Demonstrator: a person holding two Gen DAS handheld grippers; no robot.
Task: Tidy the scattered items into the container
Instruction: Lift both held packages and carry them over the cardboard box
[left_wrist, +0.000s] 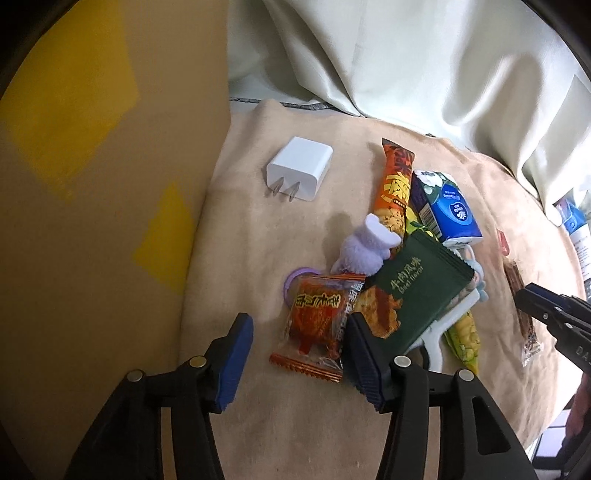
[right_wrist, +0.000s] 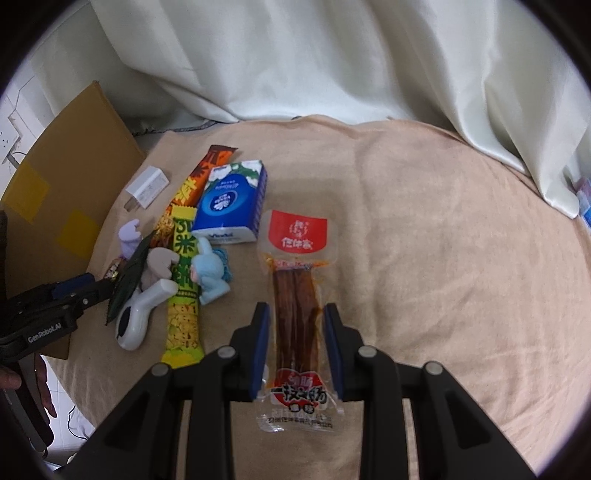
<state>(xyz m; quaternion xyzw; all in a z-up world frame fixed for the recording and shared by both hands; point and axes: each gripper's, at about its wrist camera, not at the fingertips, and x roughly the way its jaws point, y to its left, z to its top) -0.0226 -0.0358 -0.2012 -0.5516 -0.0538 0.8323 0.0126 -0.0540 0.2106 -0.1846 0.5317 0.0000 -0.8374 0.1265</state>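
The container, a cardboard box (left_wrist: 92, 229) with yellow tape patches, stands at the left edge of the beige cloth. My left gripper (left_wrist: 298, 326) is open over a red snack packet (left_wrist: 317, 321). Its left pad stands clear of the packet, and its right finger is beside a dark green packet (left_wrist: 417, 291). My right gripper (right_wrist: 296, 328) is shut on a long clear packet of brown strips (right_wrist: 295, 295), with a pad on each long side. In the left wrist view the right gripper (left_wrist: 532, 295) comes in from the right.
A white charger (left_wrist: 299, 173), an orange bar (left_wrist: 395, 184), a blue tissue pack (left_wrist: 447, 210), a purple plush toy (left_wrist: 365, 247) and a yellow-green corn bar (right_wrist: 183, 295) are piled together. A white handheld device (right_wrist: 140, 314) and a blue figurine (right_wrist: 212, 273) lie there too. Pale curtains (right_wrist: 295, 55) hang behind.
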